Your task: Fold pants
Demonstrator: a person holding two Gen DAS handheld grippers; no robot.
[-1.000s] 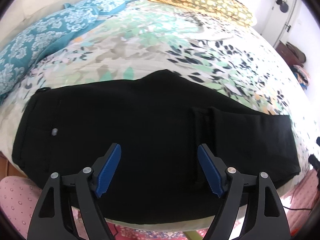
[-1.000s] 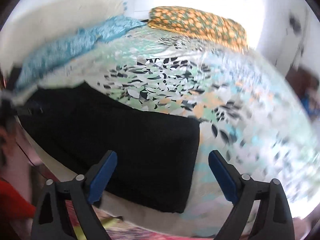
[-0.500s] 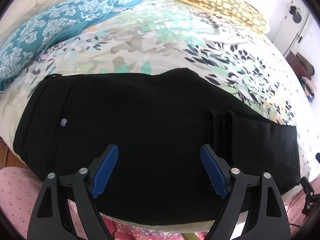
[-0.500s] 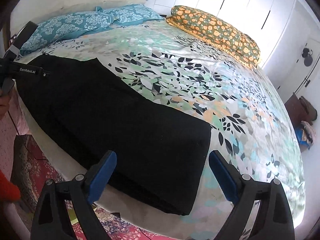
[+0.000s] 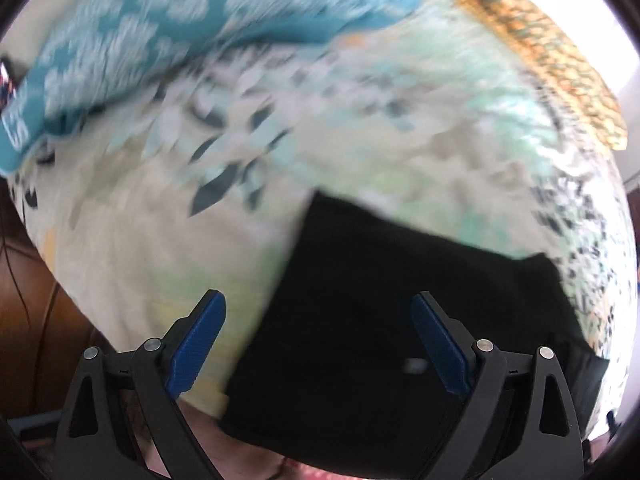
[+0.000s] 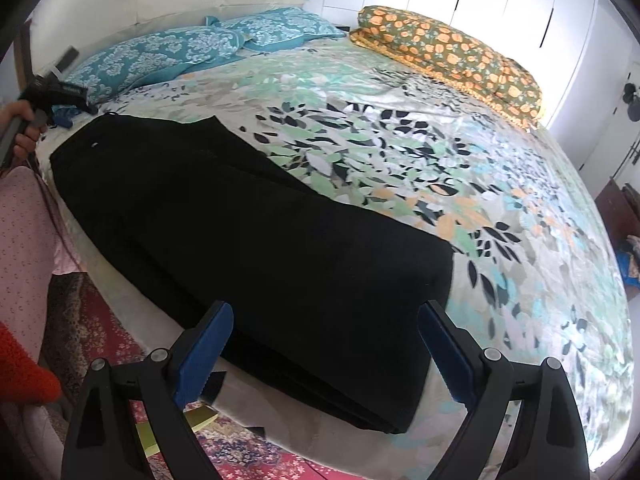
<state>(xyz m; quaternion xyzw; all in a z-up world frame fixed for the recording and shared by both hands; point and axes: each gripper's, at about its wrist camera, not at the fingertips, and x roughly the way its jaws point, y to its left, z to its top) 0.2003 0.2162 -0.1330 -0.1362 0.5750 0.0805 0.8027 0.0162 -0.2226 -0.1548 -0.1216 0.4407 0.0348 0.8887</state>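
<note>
Left gripper (image 5: 318,346) has swung along the bed (image 5: 132,240) from mid-pants to the waist end: a second ago its view held the whole garment, now only the waist corner, smeared by motion. Its jaws are opening, nothing pinched; the waist edge sits between them, not touching the pads. Reads as lining up a waist grab for the next fold. Right gripper (image 6: 326,350) has barely moved, jaws wide and empty, hovering over the hem end, tilted down. The pants (image 6: 248,240), black, lie flat along the near bed edge, legs stacked, cross-fold not yet made. Farther left, a hand (image 6: 22,128) holds the left gripper, angled steeply down by the waist. Beyond: teal pillows (image 6: 160,52), an orange one (image 6: 452,48).
</note>
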